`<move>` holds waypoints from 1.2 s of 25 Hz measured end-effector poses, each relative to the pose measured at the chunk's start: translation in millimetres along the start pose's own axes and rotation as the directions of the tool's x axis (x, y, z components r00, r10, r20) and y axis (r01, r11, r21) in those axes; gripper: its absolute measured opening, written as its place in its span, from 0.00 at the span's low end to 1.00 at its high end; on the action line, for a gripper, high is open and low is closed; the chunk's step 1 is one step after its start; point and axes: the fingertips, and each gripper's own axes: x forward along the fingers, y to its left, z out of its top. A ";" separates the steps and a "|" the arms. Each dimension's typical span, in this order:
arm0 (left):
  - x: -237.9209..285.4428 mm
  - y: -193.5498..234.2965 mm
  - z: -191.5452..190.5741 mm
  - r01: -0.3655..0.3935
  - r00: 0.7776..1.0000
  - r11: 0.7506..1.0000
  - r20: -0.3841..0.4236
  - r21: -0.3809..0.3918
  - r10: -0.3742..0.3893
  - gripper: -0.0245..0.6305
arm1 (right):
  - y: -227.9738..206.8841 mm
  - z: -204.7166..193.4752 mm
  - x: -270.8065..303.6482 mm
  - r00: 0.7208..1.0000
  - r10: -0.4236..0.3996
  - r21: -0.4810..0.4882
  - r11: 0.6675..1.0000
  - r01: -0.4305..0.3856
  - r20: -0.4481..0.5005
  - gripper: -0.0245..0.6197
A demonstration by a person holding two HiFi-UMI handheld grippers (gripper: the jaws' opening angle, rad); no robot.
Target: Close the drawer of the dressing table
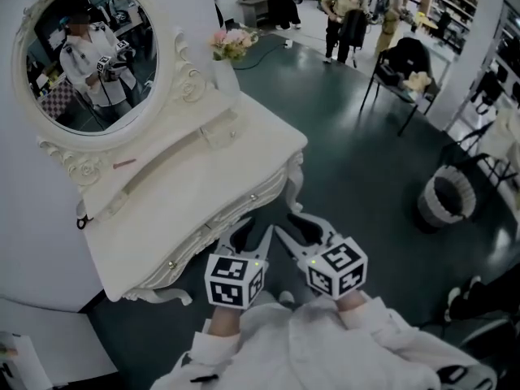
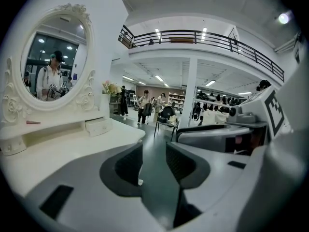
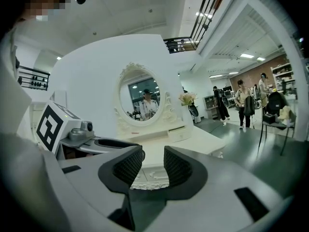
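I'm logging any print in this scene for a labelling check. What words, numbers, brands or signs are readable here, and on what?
No text can be read.
The cubes on the left gripper and right gripper: black-and-white square patterns only, no words.
The dressing table: no label visible.
The shelves far behind: any signs are too small and blurred to read.

Looked steeply down from head height, close over the left hand-held gripper (image 1: 253, 234) and right hand-held gripper (image 1: 290, 224), onto the white carved bench (image 1: 236, 165). Faced almost level along each pair of jaws, near it. Shared its white-framed oval mirror (image 1: 89, 55).
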 end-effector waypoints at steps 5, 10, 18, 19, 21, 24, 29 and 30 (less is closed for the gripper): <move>14.7 6.8 -3.9 0.002 1.000 1.000 -0.025 -0.002 -0.002 0.24 | -14.6 -8.4 5.8 1.000 -0.012 0.029 0.999 0.013 -0.013 0.22; 30.9 17.6 4.0 0.006 1.000 1.000 -0.031 -0.004 -0.006 0.24 | -36.3 -5.4 8.4 0.999 -0.049 0.052 0.997 0.049 -0.007 0.22; 77.0 37.4 23.9 0.049 0.998 0.999 -0.042 0.003 -0.049 0.24 | -79.3 7.8 35.4 0.995 -0.102 0.061 0.993 0.103 -0.012 0.22; 83.7 42.3 26.0 0.054 0.998 0.999 -0.044 0.003 -0.054 0.24 | -84.5 10.9 42.3 0.995 -0.104 0.058 0.993 0.104 -0.013 0.22; 97.5 53.4 31.2 0.063 0.997 0.998 -0.047 0.002 -0.063 0.24 | -95.0 18.8 58.2 0.995 -0.103 0.050 0.993 0.104 -0.017 0.22; 117.3 71.8 43.9 0.074 0.996 0.997 -0.046 0.006 -0.074 0.25 | -110.6 32.1 84.3 0.995 -0.098 0.038 0.994 0.099 -0.024 0.22; 144.4 110.1 75.0 0.073 0.997 0.997 -0.031 0.008 -0.072 0.25 | -131.8 61.0 128.5 0.996 -0.092 0.018 0.996 0.092 -0.022 0.22; 149.5 118.4 80.9 0.070 0.997 0.997 -0.027 0.008 -0.070 0.25 | -135.5 67.0 137.6 0.996 -0.091 0.015 0.996 0.092 -0.022 0.22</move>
